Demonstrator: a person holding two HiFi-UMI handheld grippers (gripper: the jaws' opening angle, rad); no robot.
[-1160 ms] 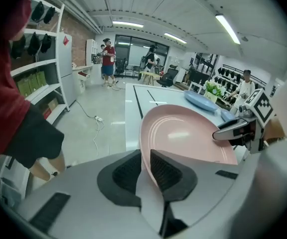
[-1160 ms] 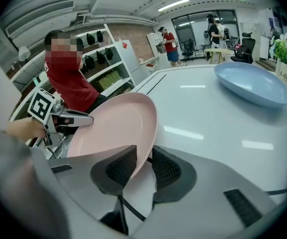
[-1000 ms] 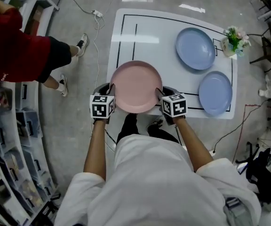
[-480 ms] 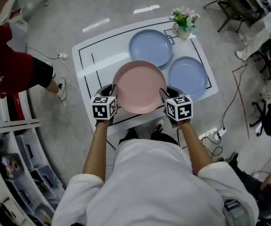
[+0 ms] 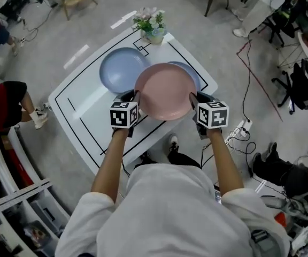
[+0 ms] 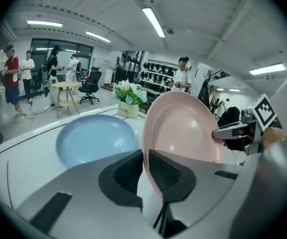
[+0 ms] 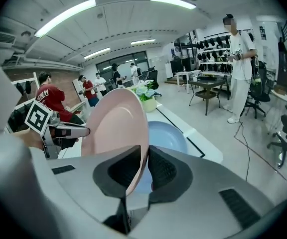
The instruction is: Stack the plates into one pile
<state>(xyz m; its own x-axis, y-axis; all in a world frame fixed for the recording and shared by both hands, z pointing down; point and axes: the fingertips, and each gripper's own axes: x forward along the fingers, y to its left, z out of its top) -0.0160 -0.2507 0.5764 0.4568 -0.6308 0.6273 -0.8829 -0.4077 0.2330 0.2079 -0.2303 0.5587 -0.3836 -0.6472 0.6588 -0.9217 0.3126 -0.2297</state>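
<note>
A pink plate [image 5: 164,91] hangs level above the white table [image 5: 84,103], held by its two side rims. My left gripper [image 5: 135,104] is shut on the left rim, and my right gripper [image 5: 193,104] is shut on the right rim, its jaws having just closed further on it. The plate covers most of one blue plate [image 5: 194,72]. A second blue plate [image 5: 122,68] lies bare to its left. In the left gripper view the pink plate [image 6: 183,128] rises from my jaws beside the blue plate [image 6: 96,138]. The right gripper view shows the pink rim [image 7: 116,128] over a blue plate [image 7: 166,136].
A small pot of flowers [image 5: 152,27] stands at the table's far corner. Cables and a power strip [image 5: 240,130] lie on the floor to the right, with chairs [image 5: 298,82] beyond. Shelving [image 5: 15,197] runs along the left. People stand further off [image 6: 14,78].
Both grippers have carried the pink plate from the near left part of the table toward the far right, so it now hangs over one of the blue plates.
</note>
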